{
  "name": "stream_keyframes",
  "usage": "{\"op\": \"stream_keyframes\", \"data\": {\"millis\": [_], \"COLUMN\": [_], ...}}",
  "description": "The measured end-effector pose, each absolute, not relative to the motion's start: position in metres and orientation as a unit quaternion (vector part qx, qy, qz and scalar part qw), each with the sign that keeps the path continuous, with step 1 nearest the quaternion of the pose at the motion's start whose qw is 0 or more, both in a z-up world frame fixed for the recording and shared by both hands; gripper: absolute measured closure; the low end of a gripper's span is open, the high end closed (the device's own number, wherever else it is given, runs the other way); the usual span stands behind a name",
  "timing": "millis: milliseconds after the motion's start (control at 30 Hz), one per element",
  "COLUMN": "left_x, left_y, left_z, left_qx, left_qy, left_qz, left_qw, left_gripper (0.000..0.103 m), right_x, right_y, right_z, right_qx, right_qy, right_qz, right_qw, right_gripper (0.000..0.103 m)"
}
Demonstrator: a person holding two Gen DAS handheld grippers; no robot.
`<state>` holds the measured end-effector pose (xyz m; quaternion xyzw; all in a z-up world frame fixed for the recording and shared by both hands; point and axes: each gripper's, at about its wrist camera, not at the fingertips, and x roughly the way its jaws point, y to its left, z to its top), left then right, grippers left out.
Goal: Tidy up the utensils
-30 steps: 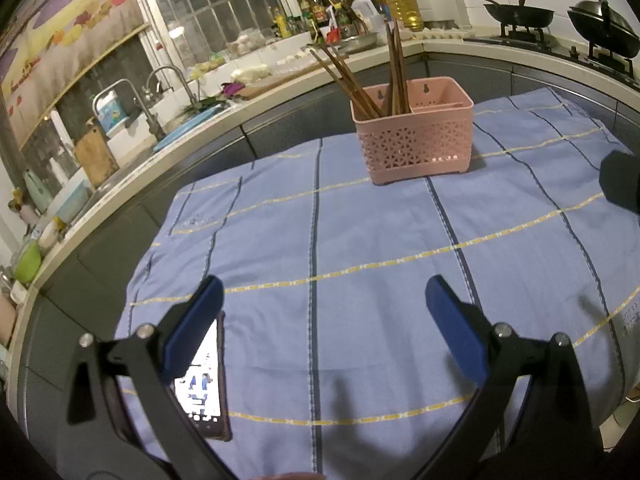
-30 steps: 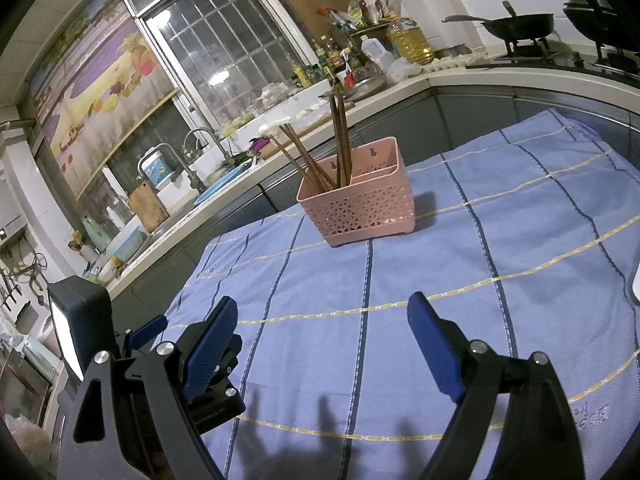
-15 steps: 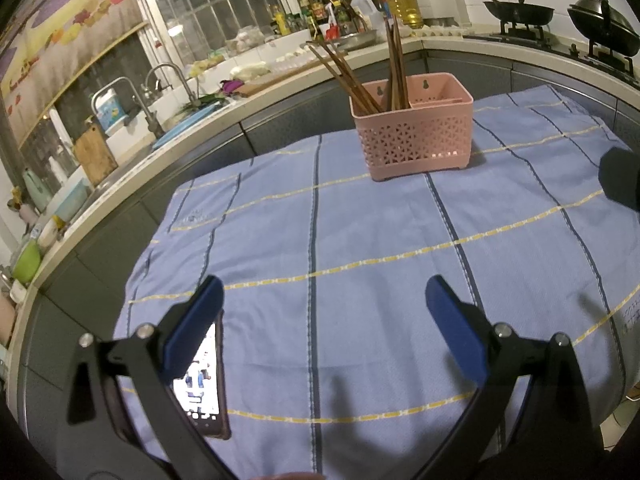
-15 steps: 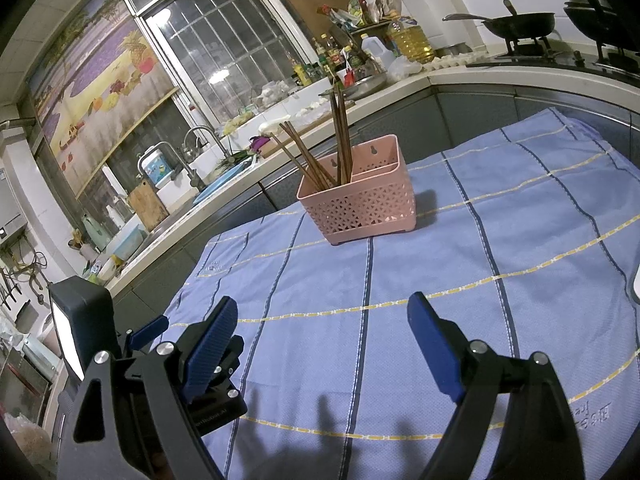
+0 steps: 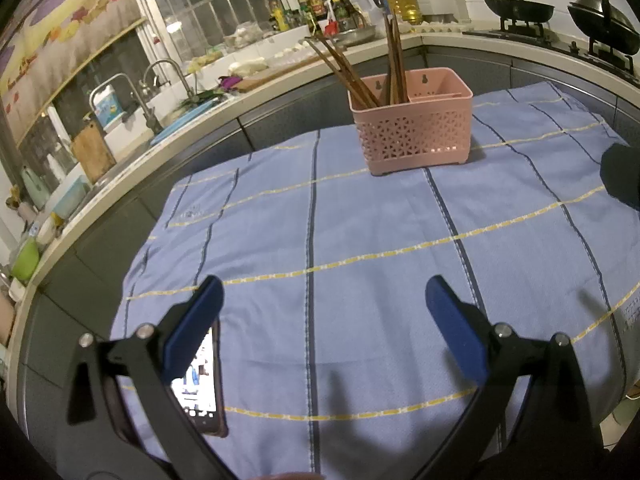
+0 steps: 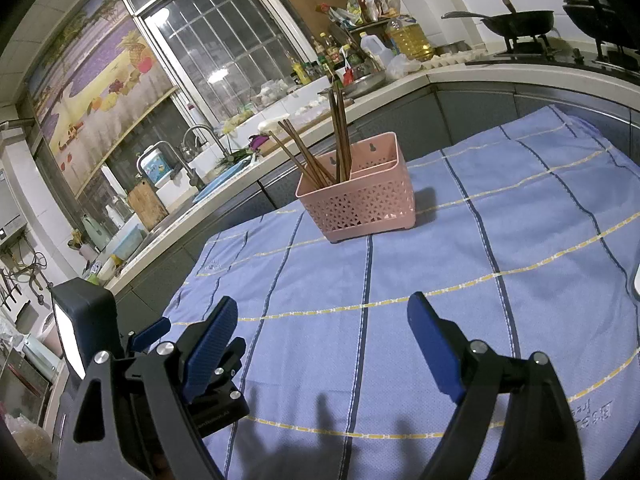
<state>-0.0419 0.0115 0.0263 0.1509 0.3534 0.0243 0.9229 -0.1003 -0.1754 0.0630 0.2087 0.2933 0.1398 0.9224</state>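
Note:
A pink perforated utensil basket [image 5: 412, 136] stands at the far side of the blue striped tablecloth [image 5: 360, 240]. Several brown wooden chopsticks [image 5: 360, 68] stand in its left compartment; the right compartment looks empty. The basket [image 6: 360, 204] and chopsticks [image 6: 324, 152] show in the right wrist view too. My left gripper [image 5: 324, 300] is open and empty, low over the near part of the cloth. My right gripper [image 6: 322, 322] is open and empty, also near the front. The left gripper's body [image 6: 168, 356] shows at the lower left of the right wrist view.
A phone [image 5: 200, 384] with a lit screen lies on the cloth under my left gripper's left finger. A dark object [image 5: 624, 176] sits at the cloth's right edge. The counter behind holds a sink [image 5: 160, 92], bottles [image 6: 340, 56] and woks [image 5: 520, 8].
Both grippers stay open and empty. The views have shifted only slightly; the basket sits a little higher in the left wrist view.

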Motion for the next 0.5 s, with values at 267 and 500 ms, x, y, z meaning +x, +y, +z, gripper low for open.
{"op": "stream_keyframes", "data": {"millis": [267, 500], "left_x": [-0.0417, -0.0424], "left_y": [0.0128, 0.0129], "left_z": [0.027, 0.0268], "left_qx": [0.15, 0.15], "left_qy": [0.353, 0.354], "left_qz": [0.024, 0.023], "left_qw": [0.923, 0.923], "left_gripper": [0.006, 0.006], "right_x": [-0.1, -0.1015], "right_y": [-0.1756, -0.1746], "right_z": [0.0636, 0.0629], "right_qx": [0.209, 0.209], "right_qy": [0.294, 0.294], "right_qz": [0.14, 0.139], "right_qw": [0.922, 0.922], "right_gripper": [0.017, 0.017]}}
